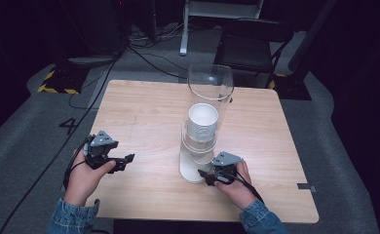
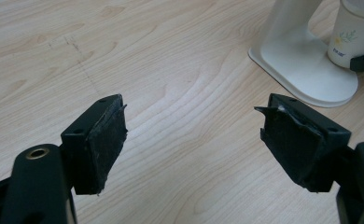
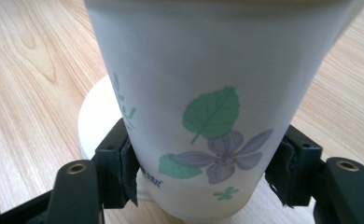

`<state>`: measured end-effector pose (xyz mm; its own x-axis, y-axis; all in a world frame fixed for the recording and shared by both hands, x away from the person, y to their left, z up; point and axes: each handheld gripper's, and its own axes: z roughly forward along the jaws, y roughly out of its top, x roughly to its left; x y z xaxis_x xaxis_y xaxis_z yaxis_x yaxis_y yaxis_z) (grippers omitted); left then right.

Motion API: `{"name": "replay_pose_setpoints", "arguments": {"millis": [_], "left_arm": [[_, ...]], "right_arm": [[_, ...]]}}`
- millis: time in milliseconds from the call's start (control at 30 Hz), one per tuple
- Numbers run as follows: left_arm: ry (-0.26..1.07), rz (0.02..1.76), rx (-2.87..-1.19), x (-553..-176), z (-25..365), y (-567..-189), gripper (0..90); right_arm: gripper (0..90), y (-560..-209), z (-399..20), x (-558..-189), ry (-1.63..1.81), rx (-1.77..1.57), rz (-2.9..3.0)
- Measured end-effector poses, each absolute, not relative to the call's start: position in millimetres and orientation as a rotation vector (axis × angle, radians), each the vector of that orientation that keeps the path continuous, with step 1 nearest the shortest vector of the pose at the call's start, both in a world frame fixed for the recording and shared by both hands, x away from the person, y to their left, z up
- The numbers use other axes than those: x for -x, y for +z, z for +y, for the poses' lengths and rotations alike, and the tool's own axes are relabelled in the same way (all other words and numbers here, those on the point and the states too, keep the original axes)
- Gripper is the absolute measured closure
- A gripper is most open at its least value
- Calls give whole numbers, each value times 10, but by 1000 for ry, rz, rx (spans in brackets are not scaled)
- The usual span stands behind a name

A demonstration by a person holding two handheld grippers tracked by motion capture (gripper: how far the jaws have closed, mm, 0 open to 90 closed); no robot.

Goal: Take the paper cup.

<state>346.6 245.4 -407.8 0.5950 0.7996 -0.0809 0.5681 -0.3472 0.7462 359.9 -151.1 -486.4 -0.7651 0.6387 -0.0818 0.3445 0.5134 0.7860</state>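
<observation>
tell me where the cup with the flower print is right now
The flowered cup sits between the right gripper pads, hanging under the clear dispenser tube above its white base, near the table's front edge in the high view.

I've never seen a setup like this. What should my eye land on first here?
First, the tall clear cup dispenser standing mid-table on its white base, with a stack of white paper cups inside. Right below it, the right tongs clamp the lowest paper cup, printed with a green leaf and a purple flower. Off to the left, the left tongs hang wide open above the bare wooden table.
</observation>
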Motion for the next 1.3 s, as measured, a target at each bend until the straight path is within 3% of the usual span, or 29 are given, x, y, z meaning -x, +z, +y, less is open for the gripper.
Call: {"name": "replay_pose_setpoints", "arguments": {"millis": [767,1300], "left_arm": [[369,1044,-2080,-3600,2319,-4096,218],[368,1103,-2068,-3469,2449,-4146,219]], "right_arm": [[356,-4706,-2153,-3581,1159,-1033,2222],[353,-4538,-2653,-3886,1229,-1330,1977]]}}
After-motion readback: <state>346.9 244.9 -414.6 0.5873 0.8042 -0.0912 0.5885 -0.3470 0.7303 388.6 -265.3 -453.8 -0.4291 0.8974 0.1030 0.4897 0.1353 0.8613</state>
